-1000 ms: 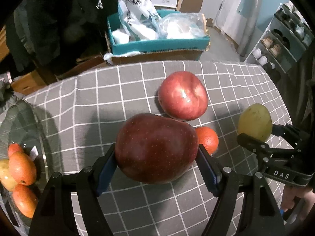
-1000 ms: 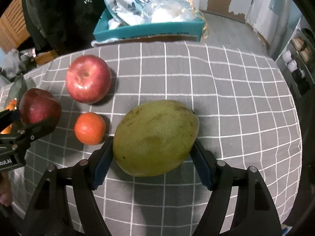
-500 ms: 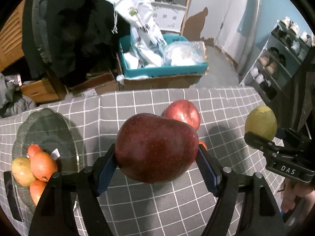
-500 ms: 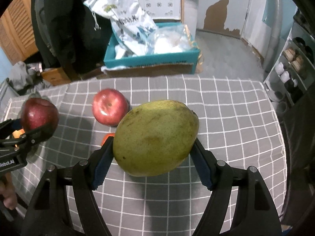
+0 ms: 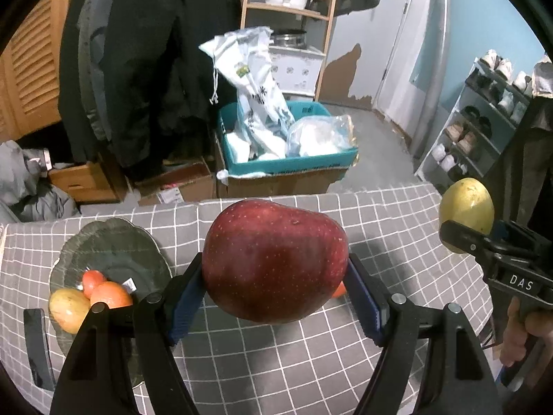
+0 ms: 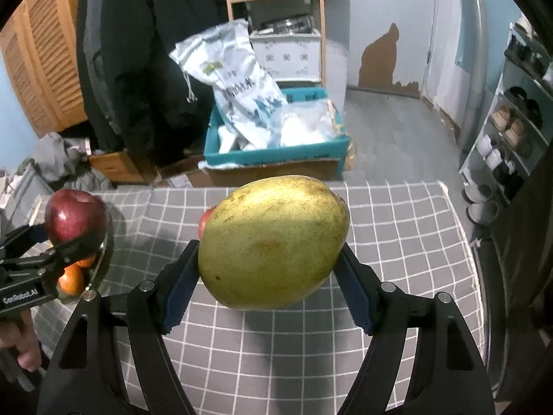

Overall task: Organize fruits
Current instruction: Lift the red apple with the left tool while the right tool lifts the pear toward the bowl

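My left gripper (image 5: 274, 292) is shut on a dark red apple (image 5: 274, 259) and holds it high above the table. My right gripper (image 6: 268, 285) is shut on a green-yellow mango (image 6: 273, 242), also lifted; the mango shows at the right of the left wrist view (image 5: 466, 207). A dark glass plate (image 5: 114, 245) at the table's left holds oranges (image 5: 110, 294) and a yellow fruit (image 5: 67, 306). A second red apple (image 6: 205, 221) and an orange (image 5: 340, 290) on the table peek out from behind the held fruits.
A grey checked cloth (image 5: 311, 363) covers the table. Behind it stand a teal box with bags (image 5: 287, 152), cardboard boxes, hanging dark coats and a shoe rack (image 5: 484, 128) at the right. A dark flat object (image 5: 36, 346) lies left of the plate.
Both grippers have risen well above the table with their fruits. The plate has come into fuller view at the left; the apple and orange left on the table are now mostly hidden.
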Available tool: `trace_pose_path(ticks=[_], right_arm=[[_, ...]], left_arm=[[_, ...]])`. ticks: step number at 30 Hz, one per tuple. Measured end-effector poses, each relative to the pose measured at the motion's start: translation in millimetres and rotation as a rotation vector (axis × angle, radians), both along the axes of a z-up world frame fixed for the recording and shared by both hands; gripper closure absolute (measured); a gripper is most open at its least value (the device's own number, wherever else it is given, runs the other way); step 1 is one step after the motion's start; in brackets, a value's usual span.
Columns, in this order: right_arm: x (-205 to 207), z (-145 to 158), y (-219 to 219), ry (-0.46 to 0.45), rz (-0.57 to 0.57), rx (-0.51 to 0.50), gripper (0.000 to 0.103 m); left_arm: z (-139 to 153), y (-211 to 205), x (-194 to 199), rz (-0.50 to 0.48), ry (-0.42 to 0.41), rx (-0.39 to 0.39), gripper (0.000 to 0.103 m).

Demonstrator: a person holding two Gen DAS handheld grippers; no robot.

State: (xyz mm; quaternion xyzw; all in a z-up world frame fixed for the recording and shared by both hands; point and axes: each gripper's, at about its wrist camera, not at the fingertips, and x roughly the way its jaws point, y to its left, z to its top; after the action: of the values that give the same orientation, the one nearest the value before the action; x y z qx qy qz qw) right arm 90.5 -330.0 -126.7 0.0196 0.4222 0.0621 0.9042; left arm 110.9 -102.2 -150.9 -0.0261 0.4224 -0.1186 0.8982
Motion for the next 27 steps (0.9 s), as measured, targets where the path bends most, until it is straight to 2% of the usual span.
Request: trace_pose_path(ticks=[14, 27], right_arm=[[-19, 40, 12, -0.094, 0.035, 0.011, 0.028], [-31, 64, 31, -0.151, 0.077, 0.013, 0.028]], left_arm=[[36, 20, -23, 0.012, -0.075, -0.023, 0.025], [57, 37, -38, 0.037, -0.130, -0.005, 0.025]])
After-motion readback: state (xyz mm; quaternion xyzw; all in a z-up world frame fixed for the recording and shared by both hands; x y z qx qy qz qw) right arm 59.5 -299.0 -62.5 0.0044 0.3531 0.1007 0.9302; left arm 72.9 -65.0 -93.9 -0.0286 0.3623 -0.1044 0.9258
